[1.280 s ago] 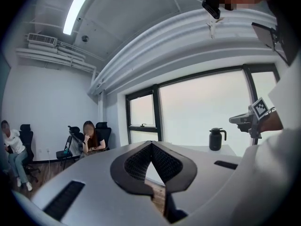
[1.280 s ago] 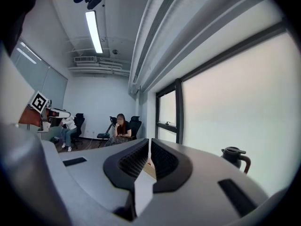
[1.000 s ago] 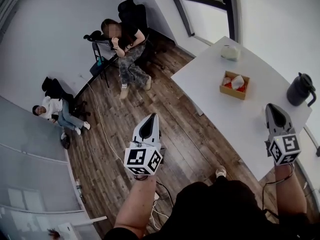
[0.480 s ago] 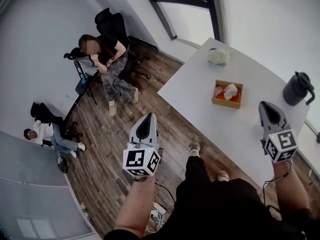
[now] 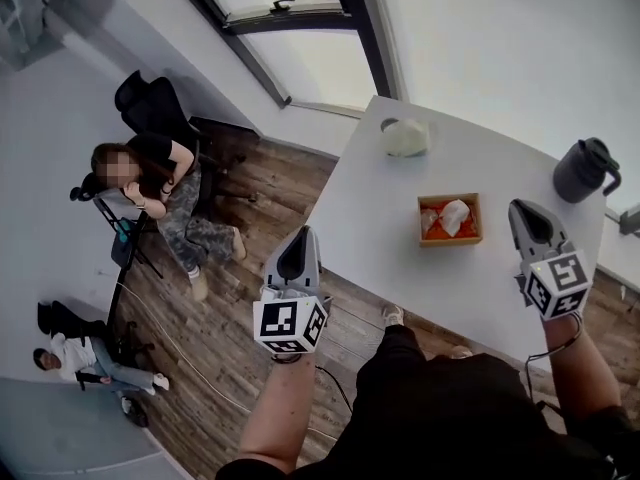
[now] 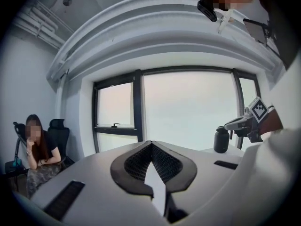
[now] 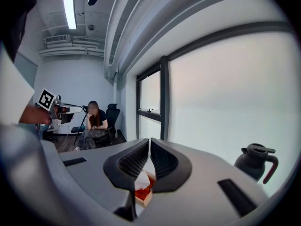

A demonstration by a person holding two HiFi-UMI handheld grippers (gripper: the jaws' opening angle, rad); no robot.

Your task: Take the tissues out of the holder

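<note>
A wooden tissue holder (image 5: 450, 219) with an orange inside and white tissues (image 5: 455, 214) sits in the middle of the white table (image 5: 380, 218). My right gripper (image 5: 522, 208) is held above the table's near right part, to the right of the holder, shut and empty. In the right gripper view the holder (image 7: 144, 190) shows low through the slit under the closed jaws of that gripper (image 7: 149, 141). My left gripper (image 5: 300, 234) hovers over the wooden floor off the table's left edge, shut with nothing in it; in its own view the left gripper (image 6: 151, 143) points at the window.
A black jug (image 5: 583, 168) stands at the table's far right corner. A pale crumpled object (image 5: 406, 138) lies at the far end. A person (image 5: 165, 193) sits on a chair by the window wall; another person (image 5: 75, 361) sits on the floor.
The head view has swung toward the table, which now lies nearer and more centred. Both grippers keep their shut pose; the right one has come closer to the holder.
</note>
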